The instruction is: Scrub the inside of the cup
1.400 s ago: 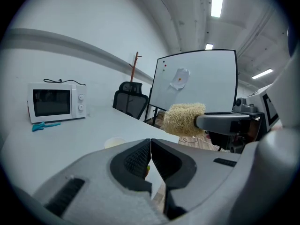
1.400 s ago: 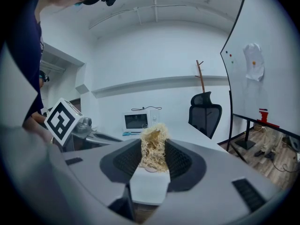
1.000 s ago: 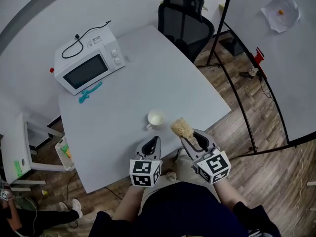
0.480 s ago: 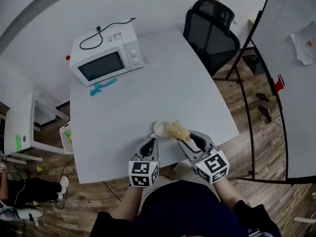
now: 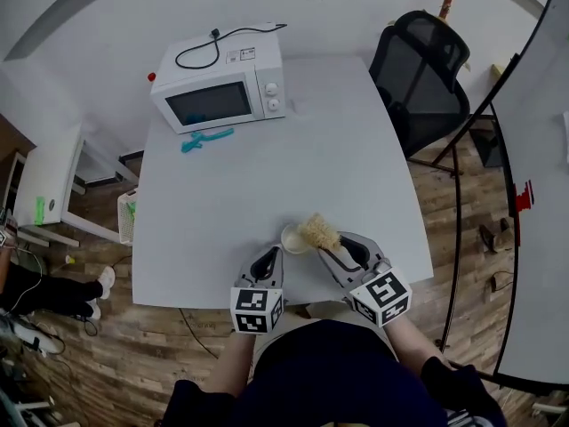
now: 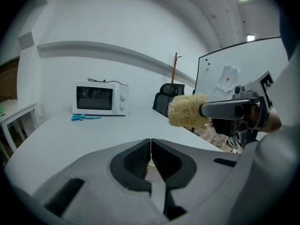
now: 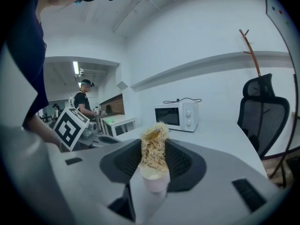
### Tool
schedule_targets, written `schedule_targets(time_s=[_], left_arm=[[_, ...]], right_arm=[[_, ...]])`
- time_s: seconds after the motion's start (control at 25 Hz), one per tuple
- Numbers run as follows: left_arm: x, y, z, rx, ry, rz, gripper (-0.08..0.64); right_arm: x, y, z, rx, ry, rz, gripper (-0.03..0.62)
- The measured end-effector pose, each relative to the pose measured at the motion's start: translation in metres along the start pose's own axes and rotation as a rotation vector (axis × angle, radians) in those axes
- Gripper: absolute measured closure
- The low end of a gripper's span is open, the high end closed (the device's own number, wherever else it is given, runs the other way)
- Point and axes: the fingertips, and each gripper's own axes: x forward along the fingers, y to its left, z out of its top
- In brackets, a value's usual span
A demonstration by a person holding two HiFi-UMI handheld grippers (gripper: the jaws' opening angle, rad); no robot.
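The cup stands at the 6 o'clock edge of the table. The left gripper sits at the cup's 7 o'clock with its jaws pressed together on nothing; contact with the cup cannot be confirmed. The right gripper pinches the brush by its handle, with the bristles over the cup's 3 o'clock rim. Hazard: the cup appears unrestrained. Bristles entering off-centre may catch the rim and tip the cup, or push it toward 9 o'clock. A pull toward 6 o'clock may drag it off the table edge.
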Motion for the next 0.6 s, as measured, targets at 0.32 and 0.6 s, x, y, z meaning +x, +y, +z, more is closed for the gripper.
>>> schedule_targets(time_s=[0.32,0.6], left_arm=[[0.007,0.015,-0.019,-0.054,0.029,0.114,0.54],[0.014,0.021,-0.046,-0.086,0.071,0.201,0.54]], right_arm=[[0.013,-0.012,-0.004,-0.023,0.025,0.099,0.434],[0.022,-0.016,-0.011,-0.04,0.05,0.18,0.434]])
